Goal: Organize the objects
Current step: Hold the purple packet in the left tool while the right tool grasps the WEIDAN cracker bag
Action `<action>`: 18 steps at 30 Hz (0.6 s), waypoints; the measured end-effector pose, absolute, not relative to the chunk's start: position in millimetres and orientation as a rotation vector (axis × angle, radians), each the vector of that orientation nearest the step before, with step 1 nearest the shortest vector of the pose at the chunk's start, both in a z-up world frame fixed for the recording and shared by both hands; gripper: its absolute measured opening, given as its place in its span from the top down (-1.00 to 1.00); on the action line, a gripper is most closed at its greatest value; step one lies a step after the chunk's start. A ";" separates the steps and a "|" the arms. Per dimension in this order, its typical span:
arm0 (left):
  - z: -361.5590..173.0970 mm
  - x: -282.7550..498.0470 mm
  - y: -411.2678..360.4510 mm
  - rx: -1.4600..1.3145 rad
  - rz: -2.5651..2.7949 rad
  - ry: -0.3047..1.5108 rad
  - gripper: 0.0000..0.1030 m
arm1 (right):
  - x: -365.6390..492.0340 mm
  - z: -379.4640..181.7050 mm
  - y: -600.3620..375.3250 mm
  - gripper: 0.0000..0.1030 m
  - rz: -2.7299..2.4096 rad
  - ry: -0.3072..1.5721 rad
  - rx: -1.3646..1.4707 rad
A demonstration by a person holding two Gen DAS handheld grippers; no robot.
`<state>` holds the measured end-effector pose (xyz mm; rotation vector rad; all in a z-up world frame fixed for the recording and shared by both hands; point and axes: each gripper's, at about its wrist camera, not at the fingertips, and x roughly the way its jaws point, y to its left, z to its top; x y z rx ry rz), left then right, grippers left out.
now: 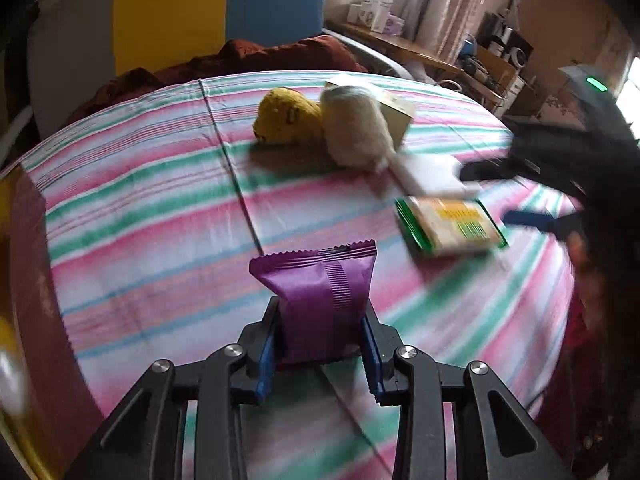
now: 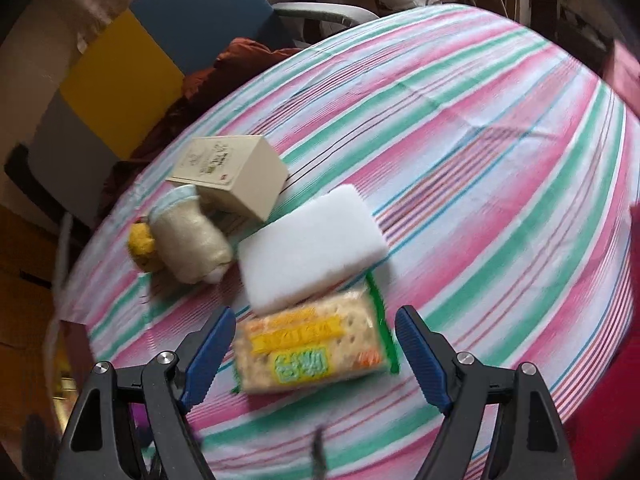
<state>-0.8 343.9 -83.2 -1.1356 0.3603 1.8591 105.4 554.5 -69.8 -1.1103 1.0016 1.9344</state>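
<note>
My left gripper (image 1: 320, 330) is shut on a purple snack packet (image 1: 320, 296), which stands up between the blue pads above the striped cloth. A green and yellow cracker pack (image 1: 450, 226) (image 2: 316, 350) lies flat on the cloth. My right gripper (image 2: 316, 342) hangs open over it, one finger on each side, pads apart from it. In the left wrist view the right gripper (image 1: 492, 194) comes in from the right. Behind the pack lie a white sponge block (image 2: 312, 244), a beige plush roll (image 1: 354, 132) (image 2: 192, 240), a yellow plush toy (image 1: 286, 118) (image 2: 140, 244) and a cream box (image 2: 232, 174).
The table wears a pink, green and white striped cloth (image 1: 160, 208) (image 2: 480, 160). A chair with yellow and blue panels (image 1: 216, 12) and a dark red cloth (image 1: 248, 56) stands at the far edge. Cluttered shelves (image 1: 472, 52) line the back right wall.
</note>
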 end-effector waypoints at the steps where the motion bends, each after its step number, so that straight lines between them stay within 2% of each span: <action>1: -83.0 3.4 339.3 -1.134 1.853 0.356 0.30 | 101.2 -74.0 555.7 -0.62 1.925 0.991 -1.138; 12: -81.6 25.3 288.8 -1.129 1.837 0.345 0.31 | 112.7 -86.0 501.9 -0.62 2.072 1.309 -1.359; 13: -81.5 25.7 283.9 -1.128 1.838 0.339 0.31 | 113.6 -82.0 497.7 -0.62 2.082 1.275 -1.361; 18: -83.6 23.4 273.2 -1.125 1.839 0.320 0.31 | 102.8 -54.7 489.5 -0.62 2.114 0.872 -1.352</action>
